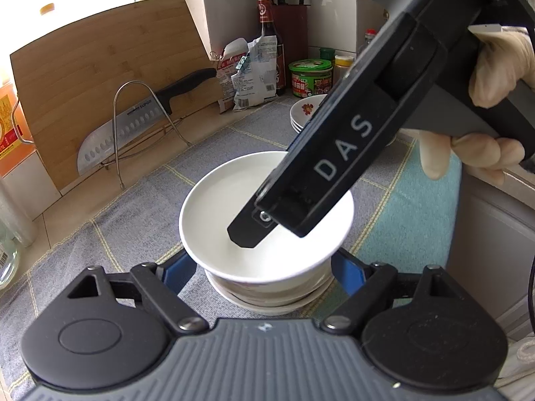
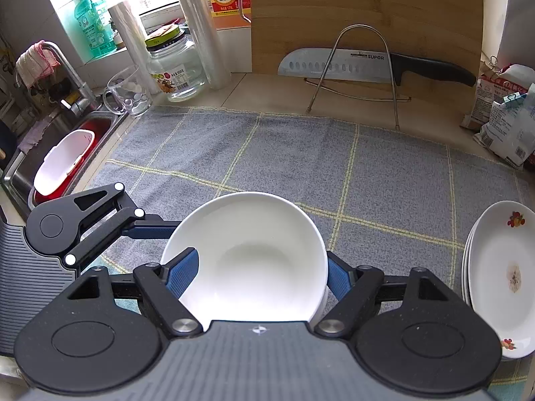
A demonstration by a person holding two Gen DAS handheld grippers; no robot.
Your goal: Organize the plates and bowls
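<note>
A white bowl [image 1: 234,200] sits on top of a stack of bowls [image 1: 267,295] on the grey checked cloth [image 1: 140,200]. My left gripper [image 1: 264,267] is open, its blue fingers on either side of the stack. My right gripper [image 2: 257,272] reaches over the top bowl [image 2: 254,254]: one finger lies inside it, the other outside its rim. Its jaws stand wide; whether they press the bowl I cannot tell. The right gripper's black finger [image 1: 247,234] shows inside the bowl in the left wrist view. A stack of flowered plates [image 2: 501,267] lies to the right, also seen in the left view [image 1: 306,110].
A bamboo cutting board [image 2: 367,10] leans on the back wall with a cleaver [image 2: 334,63] on a wire rack [image 2: 361,67]. Jars, a glass mug [image 2: 128,90] and bottles stand at the back left by the sink [image 2: 63,163]. Food bags [image 2: 505,117] and sauce jars [image 1: 311,78] stand at the right.
</note>
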